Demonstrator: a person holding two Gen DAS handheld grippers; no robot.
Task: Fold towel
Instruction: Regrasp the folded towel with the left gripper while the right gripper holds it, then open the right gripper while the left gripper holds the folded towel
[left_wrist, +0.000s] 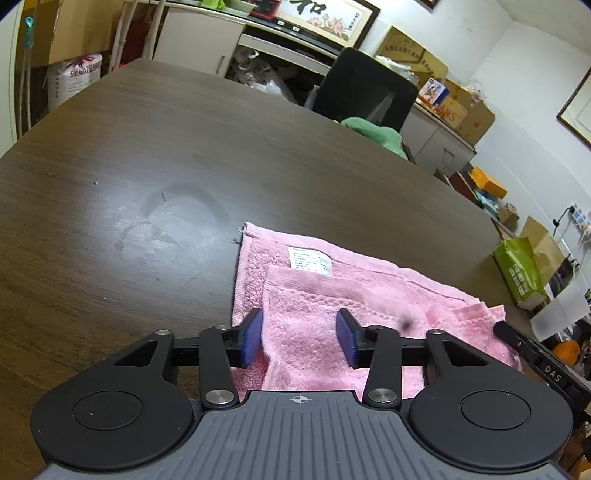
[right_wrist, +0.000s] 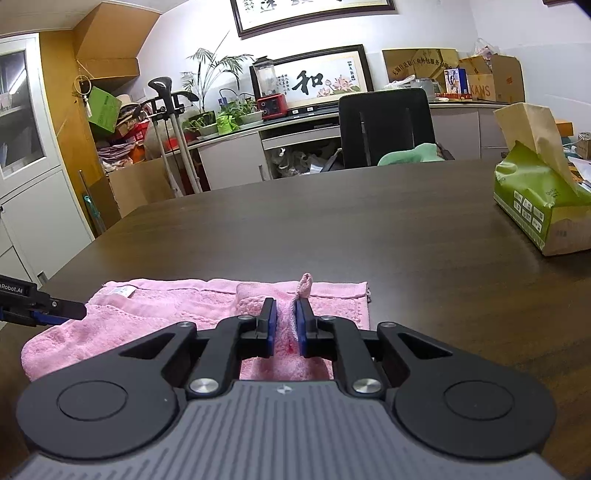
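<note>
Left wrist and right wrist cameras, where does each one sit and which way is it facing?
Left wrist: on the left gripper, looking down along its open fingers over the towel and table; the right gripper's tip shows at right.
Right wrist: on the right gripper, facing the chair, pinching a towel fold; the left gripper's tip shows at left.
Shared: towel, table, chair, tissue pack.

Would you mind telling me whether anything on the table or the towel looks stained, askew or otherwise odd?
Two things. The pink towel has a small dark smudge near its folded upper layer, like a stain. The dark table shows a pale ring-shaped mark left of the towel, like a dried spill.
</note>
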